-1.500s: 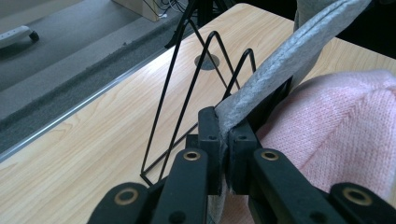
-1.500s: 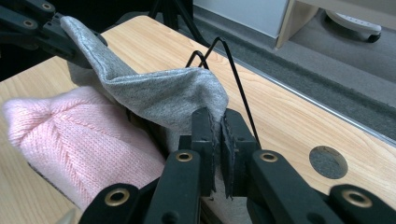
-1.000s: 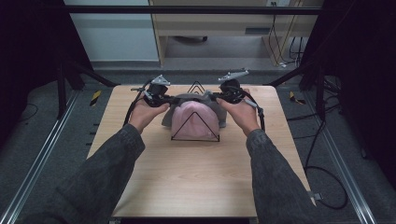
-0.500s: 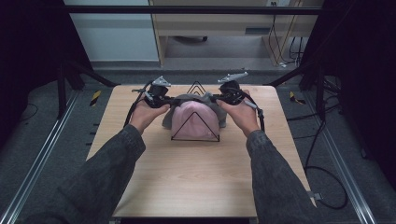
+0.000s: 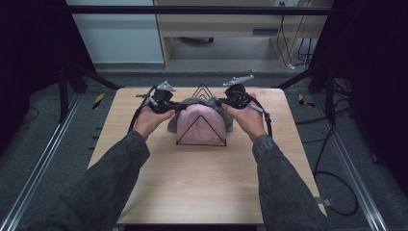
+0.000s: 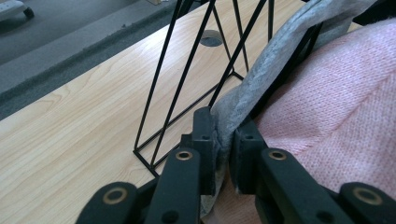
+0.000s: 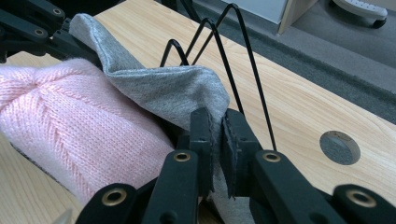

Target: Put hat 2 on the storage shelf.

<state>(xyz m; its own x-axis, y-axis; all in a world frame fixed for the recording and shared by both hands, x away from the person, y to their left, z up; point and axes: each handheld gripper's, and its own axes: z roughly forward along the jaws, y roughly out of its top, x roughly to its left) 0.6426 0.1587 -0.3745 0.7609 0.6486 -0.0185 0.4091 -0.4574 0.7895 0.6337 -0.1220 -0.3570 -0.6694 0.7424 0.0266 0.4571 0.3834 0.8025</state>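
Nothing has visibly shifted since the earlier pictures: both hands stay at the far middle of the wooden table point(image 5: 202, 187), either side of a black wire rack point(image 5: 201, 130). From above, the left gripper point(image 5: 169, 105) and right gripper point(image 5: 225, 101) each hold one end of a grey cloth point(image 5: 192, 102) stretched across the rack's far part, above a pink knitted item point(image 5: 199, 122) bundled inside the wire frame. In the left gripper view the left gripper point(image 6: 223, 140) is clenched on the grey cloth point(image 6: 275, 56), its edge pinched between the jaws, with the pink knit point(image 6: 336, 107) just beside on the right and thin rack wires point(image 6: 182, 79) rising on the left. In the right gripper view the right gripper point(image 7: 218, 125) likewise grips the grey cloth point(image 7: 173, 93), which runs away toward the other gripper over the pink knit point(image 7: 74, 116). The cloth's long axis runs left to right across the table, between the two grippers. Bare table lies open on the near side and along both flanks; the far edge is close behind the rack, with a round hole point(image 7: 339, 147) in the tabletop near the right gripper
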